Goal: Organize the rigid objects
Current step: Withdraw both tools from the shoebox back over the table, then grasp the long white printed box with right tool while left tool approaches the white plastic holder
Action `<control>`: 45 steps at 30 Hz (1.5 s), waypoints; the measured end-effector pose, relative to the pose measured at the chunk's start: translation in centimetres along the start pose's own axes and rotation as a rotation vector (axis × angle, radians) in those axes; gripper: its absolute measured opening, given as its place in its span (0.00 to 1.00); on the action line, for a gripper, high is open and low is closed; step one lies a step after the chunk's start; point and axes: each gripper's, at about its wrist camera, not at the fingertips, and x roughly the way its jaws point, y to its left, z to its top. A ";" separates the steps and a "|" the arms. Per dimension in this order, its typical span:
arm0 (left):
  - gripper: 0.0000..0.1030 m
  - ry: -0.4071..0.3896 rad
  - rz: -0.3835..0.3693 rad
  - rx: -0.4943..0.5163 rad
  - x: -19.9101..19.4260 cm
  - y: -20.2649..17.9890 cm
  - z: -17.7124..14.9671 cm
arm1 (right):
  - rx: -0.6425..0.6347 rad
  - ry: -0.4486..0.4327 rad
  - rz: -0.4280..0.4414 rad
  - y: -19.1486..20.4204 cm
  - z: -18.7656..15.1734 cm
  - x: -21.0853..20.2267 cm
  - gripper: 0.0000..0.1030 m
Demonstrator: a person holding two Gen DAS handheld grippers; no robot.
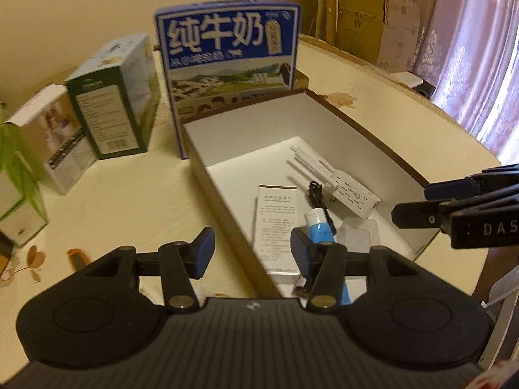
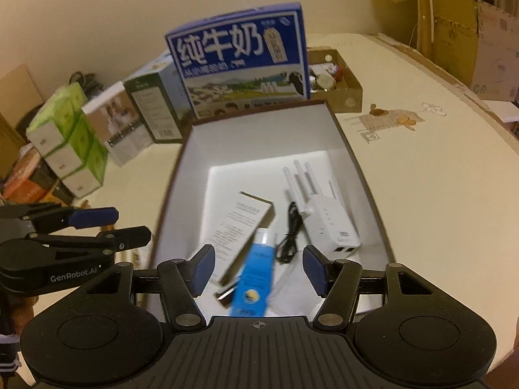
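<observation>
An open brown-rimmed box with white inside (image 1: 356, 123) (image 2: 259, 129) sits on the table. In it lie a white router with antennas (image 1: 350, 191) (image 2: 324, 220), a black cable (image 1: 319, 197) (image 2: 290, 230), a flat printed carton (image 1: 277, 223) (image 2: 240, 220), a blue and white tube (image 1: 319, 227) (image 2: 256, 275) and a clear plastic case (image 1: 358, 235). My left gripper (image 1: 253, 253) is open and empty, straddling the box's near left wall. My right gripper (image 2: 259, 269) is open above the tube, apart from it. Each gripper shows in the other's view, the right (image 1: 415, 201) and the left (image 2: 129, 225).
A blue milk carton (image 1: 227, 61) (image 2: 243, 61) stands behind the box. Green and white boxes (image 1: 113, 97) (image 2: 149, 107) stand at the left, with green tissue packs (image 2: 68, 139). A cardboard tray of small items (image 2: 337, 81) is at the back right. An orange object (image 1: 78, 257) lies near left.
</observation>
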 end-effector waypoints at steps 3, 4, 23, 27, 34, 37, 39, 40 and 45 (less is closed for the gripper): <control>0.46 -0.022 0.008 -0.026 -2.3 1.5 -0.8 | -0.012 -0.019 0.000 1.8 -0.6 -1.0 0.55; 0.46 -0.027 0.010 -0.034 -2.9 2.0 -1.1 | -0.013 -0.025 0.005 2.5 -0.9 -1.3 0.56; 0.46 -0.058 0.119 -0.166 -11.7 9.8 -9.0 | -0.127 -0.002 0.154 13.0 -6.3 -1.8 0.55; 0.46 -0.042 0.134 -0.192 -12.2 10.5 -10.6 | -0.149 0.019 0.175 14.3 -7.5 -1.3 0.56; 0.46 -0.010 0.141 -0.219 -12.3 10.9 -12.7 | -0.195 0.047 0.194 16.5 -9.6 -0.3 0.55; 0.46 -0.001 0.141 -0.226 -12.3 11.1 -13.4 | -0.207 0.049 0.196 17.0 -10.2 0.2 0.55; 0.46 0.006 0.139 -0.231 -12.2 11.1 -13.9 | -0.212 0.046 0.194 17.2 -10.6 0.4 0.55; 0.46 0.009 0.140 -0.233 -12.1 11.1 -14.1 | -0.214 0.038 0.191 17.3 -10.8 0.4 0.55; 0.46 0.025 0.136 -0.247 -11.7 11.3 -15.1 | -0.213 0.001 0.180 17.5 -11.5 0.8 0.55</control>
